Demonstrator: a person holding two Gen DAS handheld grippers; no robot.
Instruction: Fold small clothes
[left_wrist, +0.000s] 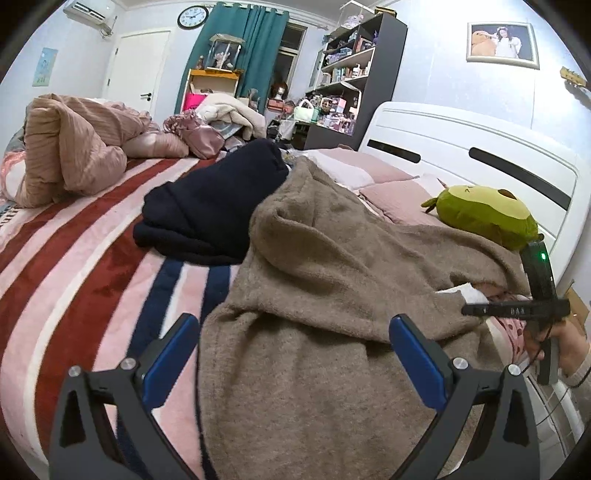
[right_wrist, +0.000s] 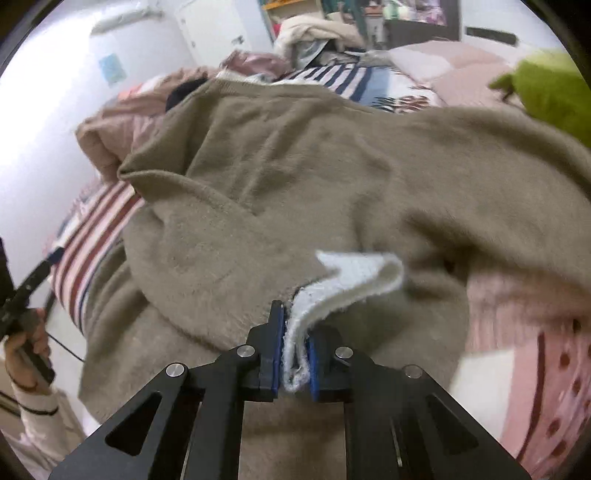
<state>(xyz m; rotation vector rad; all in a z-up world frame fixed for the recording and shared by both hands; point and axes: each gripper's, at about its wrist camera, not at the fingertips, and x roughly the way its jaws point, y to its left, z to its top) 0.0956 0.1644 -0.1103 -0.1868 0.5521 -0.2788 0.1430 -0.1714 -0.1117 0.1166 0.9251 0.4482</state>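
Observation:
A fuzzy taupe sweater lies rumpled on the striped bed; it fills the right wrist view too. My left gripper is open and empty, its blue pads just above the sweater's near part. My right gripper is shut on the sweater's white-lined edge, lifting it a little. The right gripper also shows in the left wrist view at the far right, held by a hand. The left gripper's handle and hand show at the right wrist view's left edge.
A folded dark navy garment lies beyond the sweater. A pink-brown quilt is heaped at the far left. A green plush toy rests by the white headboard. Pink pillows lie at the bed's head.

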